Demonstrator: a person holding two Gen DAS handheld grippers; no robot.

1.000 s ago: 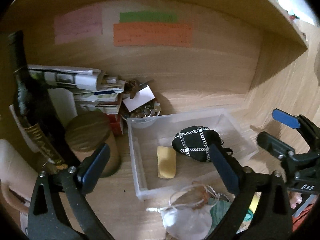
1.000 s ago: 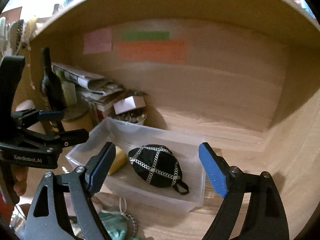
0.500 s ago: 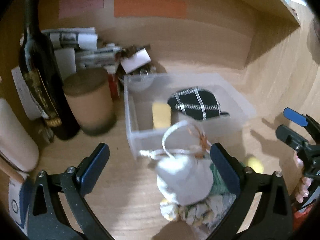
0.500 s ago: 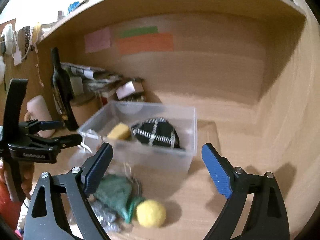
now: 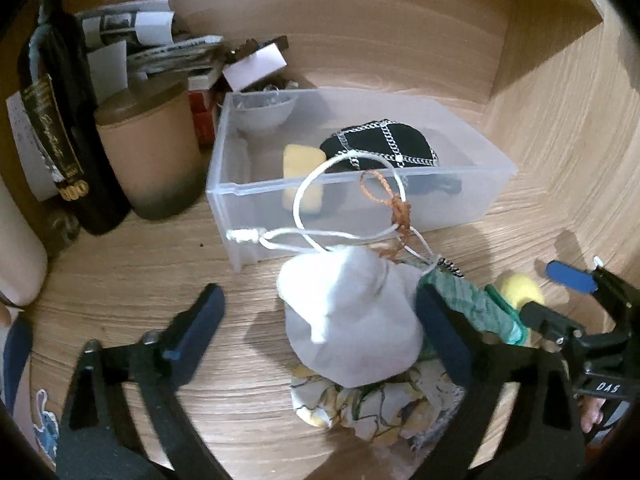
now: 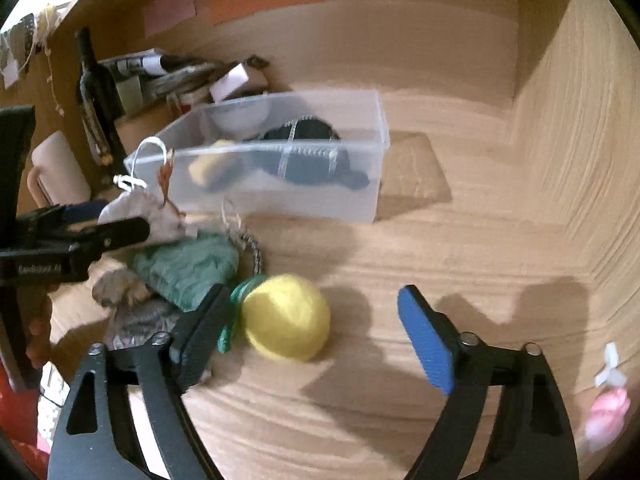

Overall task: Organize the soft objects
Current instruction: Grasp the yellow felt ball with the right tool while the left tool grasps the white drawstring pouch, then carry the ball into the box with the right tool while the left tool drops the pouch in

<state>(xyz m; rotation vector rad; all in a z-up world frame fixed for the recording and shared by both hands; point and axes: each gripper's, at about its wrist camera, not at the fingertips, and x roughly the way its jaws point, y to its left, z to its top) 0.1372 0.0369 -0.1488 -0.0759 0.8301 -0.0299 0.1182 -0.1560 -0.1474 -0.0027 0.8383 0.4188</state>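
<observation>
A clear plastic bin (image 5: 496, 172) (image 6: 372, 200) on the wooden desk holds a black chain-patterned pouch (image 5: 380, 148) (image 6: 304, 136) and a yellow sponge (image 5: 302, 156). In front of it lies a pile: a white drawstring pouch (image 5: 352, 316) (image 6: 136, 208), a green knitted piece (image 5: 468, 304) (image 6: 184, 264), a floral cloth (image 5: 380, 408) and a yellow ball (image 6: 286, 316) (image 5: 520, 288). My left gripper (image 5: 320, 320) is open, its jaws on either side of the white pouch. My right gripper (image 6: 316, 328) is open, with the yellow ball between its jaws near the left finger.
A dark wine bottle (image 5: 60, 132) (image 6: 96, 92), a tan jar (image 5: 148, 152), stacked papers (image 5: 160, 40) and a white bowl (image 5: 264, 112) crowd the back left. The wooden side wall (image 6: 580, 120) rises on the right. A pink object (image 6: 606, 416) lies at the far right.
Both grippers have dropped lower and pulled back from the bin toward the pile. The white pouch now sits between my left jaws and the yellow ball between my right jaws.
</observation>
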